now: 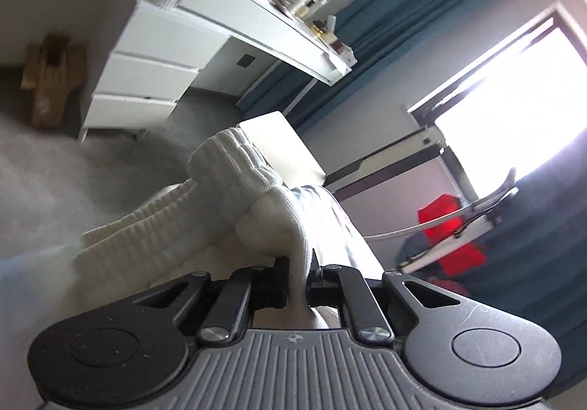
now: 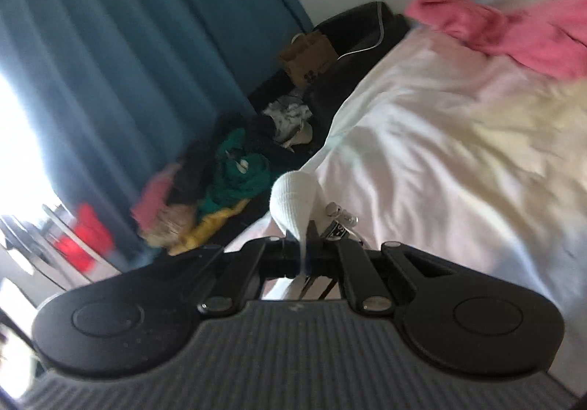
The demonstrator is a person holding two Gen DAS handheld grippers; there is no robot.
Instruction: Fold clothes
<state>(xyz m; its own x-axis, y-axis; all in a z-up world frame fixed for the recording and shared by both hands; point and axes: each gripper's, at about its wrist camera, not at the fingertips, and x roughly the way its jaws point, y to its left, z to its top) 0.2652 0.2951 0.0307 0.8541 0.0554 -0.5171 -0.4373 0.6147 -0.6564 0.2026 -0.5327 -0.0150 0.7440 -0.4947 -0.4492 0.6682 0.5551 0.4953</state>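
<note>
Room to move: ahead of the left gripper (image 1: 299,272) and to its left lies open grey carpet (image 1: 47,160). Beyond it stands a white drawer unit (image 1: 146,69) under a cluttered tabletop (image 1: 256,10), both well clear of the jaws. To the right hang teal curtains (image 1: 403,3) beside a bright window (image 1: 513,94). The nearest edge is a pale flat panel (image 1: 286,149), just behind the lifted cloth.

Ahead and to the right of the right gripper (image 2: 302,248) the white bed sheet (image 2: 440,138) spreads wide. Its edge runs diagonally away from the jaws. A pink garment (image 2: 513,32) lies at the far end of the bed, well apart. To the left of that edge a heap of mixed clothes (image 2: 227,182) lies on the floor.

Grippers: the left gripper is clamped tight on a fold of the white ribbed garment (image 1: 234,201), which bunches up ahead of the jaws and trails off to the left. The right gripper is likewise fully closed on a thin pinch of the same white fabric (image 2: 293,193), a small rounded lobe standing just above its jaws.

View differences: only the left wrist view shows the drawers, tabletop and carpet. Only the right wrist view shows the bed, the pink garment and the floor heap. A small dark tag with metal fittings (image 2: 339,226) sits just right of the right jaws. Both views are blurred.
</note>
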